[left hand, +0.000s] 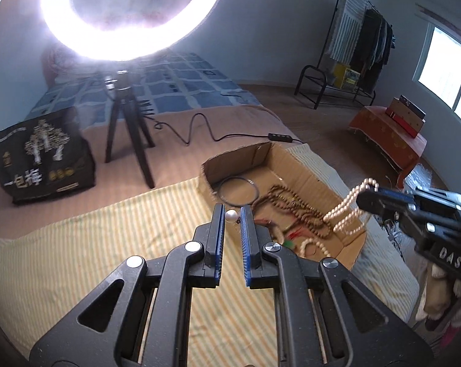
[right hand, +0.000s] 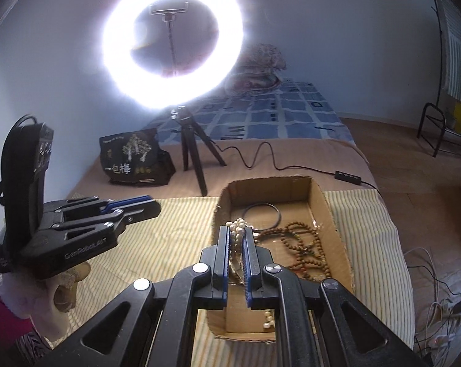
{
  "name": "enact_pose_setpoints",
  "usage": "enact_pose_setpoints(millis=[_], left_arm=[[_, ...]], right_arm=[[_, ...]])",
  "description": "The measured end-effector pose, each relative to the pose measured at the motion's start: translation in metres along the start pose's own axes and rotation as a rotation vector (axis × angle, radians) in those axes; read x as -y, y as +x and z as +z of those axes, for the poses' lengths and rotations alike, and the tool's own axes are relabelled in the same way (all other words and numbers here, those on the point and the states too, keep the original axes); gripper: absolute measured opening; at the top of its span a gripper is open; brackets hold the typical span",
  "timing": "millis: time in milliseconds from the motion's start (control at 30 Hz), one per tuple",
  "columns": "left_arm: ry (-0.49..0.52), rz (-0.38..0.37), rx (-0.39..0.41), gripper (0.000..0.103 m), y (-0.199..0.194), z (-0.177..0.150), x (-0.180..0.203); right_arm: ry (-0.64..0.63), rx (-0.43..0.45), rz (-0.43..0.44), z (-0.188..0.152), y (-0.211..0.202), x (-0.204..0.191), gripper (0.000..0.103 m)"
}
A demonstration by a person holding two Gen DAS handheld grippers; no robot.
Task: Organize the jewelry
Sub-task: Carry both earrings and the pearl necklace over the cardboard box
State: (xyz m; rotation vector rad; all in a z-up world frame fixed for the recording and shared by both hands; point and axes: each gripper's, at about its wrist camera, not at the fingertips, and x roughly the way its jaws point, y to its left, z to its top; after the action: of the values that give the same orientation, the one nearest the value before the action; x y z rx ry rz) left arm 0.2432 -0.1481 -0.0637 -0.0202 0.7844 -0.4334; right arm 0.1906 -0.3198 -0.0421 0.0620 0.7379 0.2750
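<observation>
A cardboard box (left hand: 287, 157) (right hand: 331, 211) lies on the striped cloth and holds a black ring bangle (left hand: 238, 191) (right hand: 262, 215) and a brown bead necklace (left hand: 294, 205) (right hand: 304, 244). My left gripper (left hand: 232, 215) (right hand: 152, 206) is shut on a single white pearl piece (left hand: 231, 216), just left of the box's near corner. My right gripper (right hand: 237, 238) (left hand: 363, 197) is shut on a white pearl necklace (right hand: 237, 232) (left hand: 350, 211) and holds it above the box, strands hanging down into it.
A lit ring light on a black tripod (left hand: 129, 122) (right hand: 193, 150) stands beyond the cloth, its cable and switch (left hand: 281, 137) running right. A black printed bag (left hand: 43, 153) (right hand: 135, 159) sits at the left. The bed edge drops off at the right.
</observation>
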Motion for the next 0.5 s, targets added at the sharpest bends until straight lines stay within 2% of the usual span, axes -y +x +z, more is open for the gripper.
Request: enact_pose_setpoints(millis=[500], left_arm=[[0.054,-0.001,-0.048,0.008,0.076,0.030,0.037]], right_arm=[[0.073,-0.036,-0.036,-0.009,0.022,0.047,0.005]])
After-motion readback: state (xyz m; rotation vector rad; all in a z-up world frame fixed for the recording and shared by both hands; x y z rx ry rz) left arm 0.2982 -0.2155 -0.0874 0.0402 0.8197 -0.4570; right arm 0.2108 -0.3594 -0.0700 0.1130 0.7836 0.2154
